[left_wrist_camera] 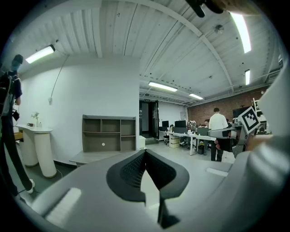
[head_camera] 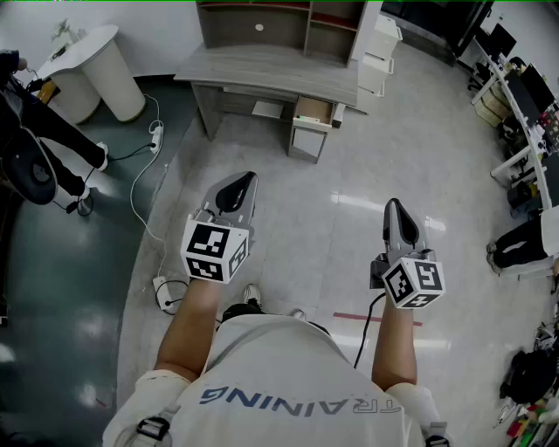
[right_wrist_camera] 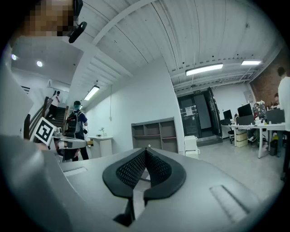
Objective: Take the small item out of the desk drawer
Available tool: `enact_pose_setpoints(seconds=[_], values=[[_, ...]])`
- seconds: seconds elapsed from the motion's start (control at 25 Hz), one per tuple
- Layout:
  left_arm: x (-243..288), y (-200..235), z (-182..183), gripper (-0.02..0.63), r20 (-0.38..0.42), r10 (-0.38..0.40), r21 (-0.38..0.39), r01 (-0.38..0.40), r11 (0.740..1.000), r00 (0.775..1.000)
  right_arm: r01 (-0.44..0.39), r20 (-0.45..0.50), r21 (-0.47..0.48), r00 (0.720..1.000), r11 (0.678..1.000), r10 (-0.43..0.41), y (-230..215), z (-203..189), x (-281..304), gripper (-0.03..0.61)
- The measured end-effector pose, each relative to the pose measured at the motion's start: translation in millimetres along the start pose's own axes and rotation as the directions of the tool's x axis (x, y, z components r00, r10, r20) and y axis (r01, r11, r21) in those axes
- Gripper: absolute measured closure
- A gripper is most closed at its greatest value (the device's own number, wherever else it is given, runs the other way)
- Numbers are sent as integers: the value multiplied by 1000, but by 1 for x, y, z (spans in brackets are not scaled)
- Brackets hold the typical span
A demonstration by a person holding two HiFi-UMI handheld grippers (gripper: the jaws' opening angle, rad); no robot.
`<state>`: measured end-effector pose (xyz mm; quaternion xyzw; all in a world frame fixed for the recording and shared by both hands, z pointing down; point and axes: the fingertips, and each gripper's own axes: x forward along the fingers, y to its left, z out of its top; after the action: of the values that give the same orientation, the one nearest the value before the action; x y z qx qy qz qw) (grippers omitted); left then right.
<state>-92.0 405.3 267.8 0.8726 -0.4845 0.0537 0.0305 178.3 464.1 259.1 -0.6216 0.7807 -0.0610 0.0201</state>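
Left gripper [head_camera: 242, 181]: clenched and empty. Its own view shows the dark ribbed pads [left_wrist_camera: 136, 170] pressed together at the tips.
Right gripper [head_camera: 394, 209]: clenched and empty. Its pads [right_wrist_camera: 131, 170] also meet, with nothing between them.
Position of both: held side by side in the air over the pale floor [head_camera: 349, 218], well apart from the desk.
Drawer [head_camera: 313, 111]: pulled open under the front right corner of the tabletop [head_camera: 271, 74]. Only the head view shows it, because each gripper's grey body covers the desk front in its own view.
Small item: cannot be made out inside the drawer at this range.
Shelf unit [head_camera: 262, 22]: stands along the tabletop's back edge and shows in all three views.
Head view alone: a white cable and power strip [head_camera: 157, 135] lie on the floor off the tabletop's left edge. A white cabinet stack [head_camera: 380, 52] stands off its right edge.
Left gripper view alone: a person in a white shirt [left_wrist_camera: 218, 122] stands at a long row of office desks. The right gripper's marker cube [left_wrist_camera: 249, 118] shows at the right.
Right gripper view alone: a person with a backpack [right_wrist_camera: 78, 122] stands near a round white stand [right_wrist_camera: 100, 145]. The left gripper's marker cube [right_wrist_camera: 44, 130] shows at the left.
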Motion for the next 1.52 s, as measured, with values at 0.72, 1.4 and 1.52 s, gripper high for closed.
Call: enact_pose_setpoints(seconds=[0.72, 1.4, 1.52], values=[[-14, 32, -3, 614, 23, -16, -23, 17, 1000, 1000, 15, -27, 1, 1000, 1000, -15, 26, -13, 14, 566], [7, 107, -31, 614, 8, -117, -42, 117, 992, 993, 42, -66, 14, 997, 999, -41, 86, -37, 79, 565], [22, 120, -32, 614, 7, -114, -52, 114, 992, 993, 41, -72, 26, 997, 999, -39, 81, -41, 101, 565]])
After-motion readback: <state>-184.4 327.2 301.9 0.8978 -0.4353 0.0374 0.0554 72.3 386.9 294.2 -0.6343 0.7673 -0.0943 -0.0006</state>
